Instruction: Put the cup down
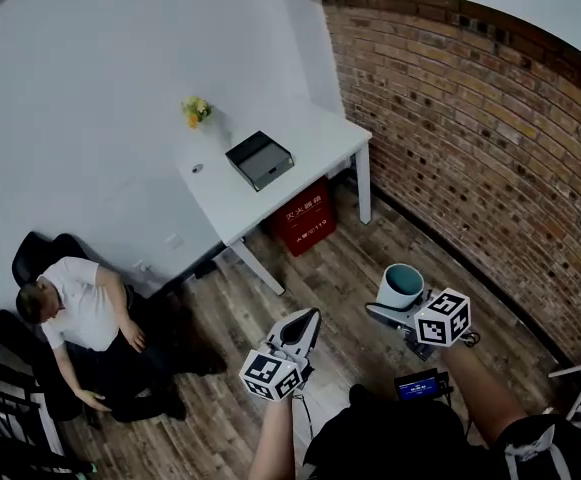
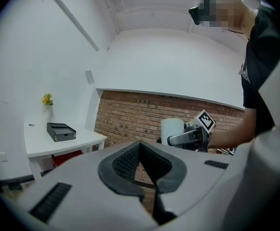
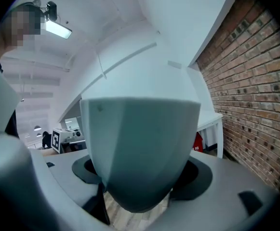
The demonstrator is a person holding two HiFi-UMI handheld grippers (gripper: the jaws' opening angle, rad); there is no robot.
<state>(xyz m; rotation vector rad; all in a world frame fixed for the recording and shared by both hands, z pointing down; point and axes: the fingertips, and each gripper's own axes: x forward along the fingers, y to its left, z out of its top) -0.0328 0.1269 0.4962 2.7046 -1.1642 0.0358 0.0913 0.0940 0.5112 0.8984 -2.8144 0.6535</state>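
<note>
Between the fingers of the right gripper [image 1: 398, 306] sits the cup [image 1: 402, 286]. They are spread wide and hold it tight, high over the floor [image 1: 350, 258]. The left gripper [image 1: 308, 323] is closed and empty. The table [image 1: 315, 153] is far ahead. If the fingers let go now, the cup could fall and break.

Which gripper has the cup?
The right gripper: its jaws are clamped around the white cup. The left gripper has its jaws shut together with nothing between them.
</note>
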